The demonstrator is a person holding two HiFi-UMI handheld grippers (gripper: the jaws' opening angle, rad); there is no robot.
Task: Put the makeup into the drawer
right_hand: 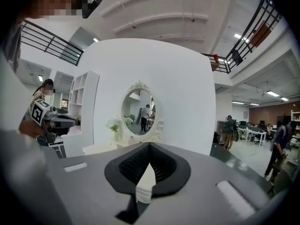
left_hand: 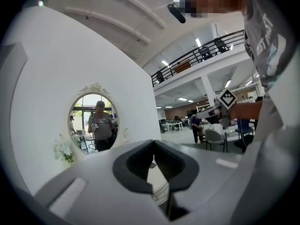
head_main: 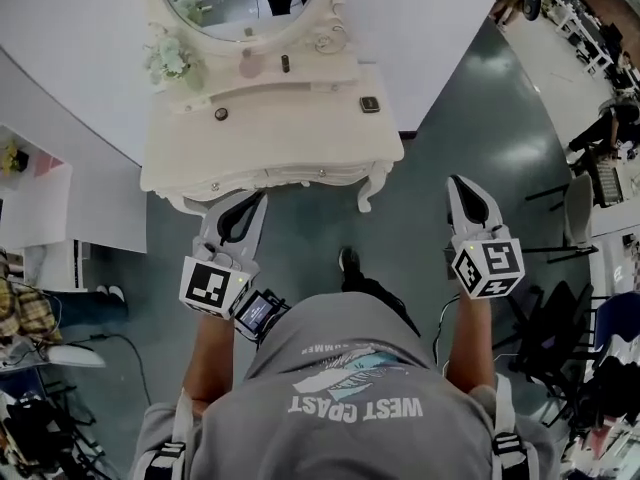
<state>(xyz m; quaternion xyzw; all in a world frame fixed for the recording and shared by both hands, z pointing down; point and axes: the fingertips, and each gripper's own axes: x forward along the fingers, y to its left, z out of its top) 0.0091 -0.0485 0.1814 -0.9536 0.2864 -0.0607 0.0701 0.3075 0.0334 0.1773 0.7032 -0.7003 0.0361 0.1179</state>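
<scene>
A white vanity table [head_main: 180, 158] with an oval mirror [head_main: 245, 3] stands ahead of me, its drawer front [head_main: 270, 176] closed. On its top lie small makeup items: a dark round one [head_main: 221, 114], a dark square compact [head_main: 370, 104], a pink bottle [head_main: 249, 65] and a dark tube [head_main: 285, 63]. My left gripper [head_main: 258, 200] is shut and empty, its tip just short of the table's front edge. My right gripper [head_main: 456, 182] is shut and empty too, out over the floor to the right of the table. The left gripper view shows the shut gripper [left_hand: 153, 143] facing the mirror [left_hand: 93, 123]. The right gripper view shows its gripper [right_hand: 149, 146] shut as well.
White flowers [head_main: 170, 58] stand at the table's back left. A white shelf unit [head_main: 40, 208] is to the left, and chairs and clutter [head_main: 590, 348] stand to the right. Dark green floor [head_main: 420, 198] lies in front of the table. A curved white wall [right_hand: 187, 97] stands behind it.
</scene>
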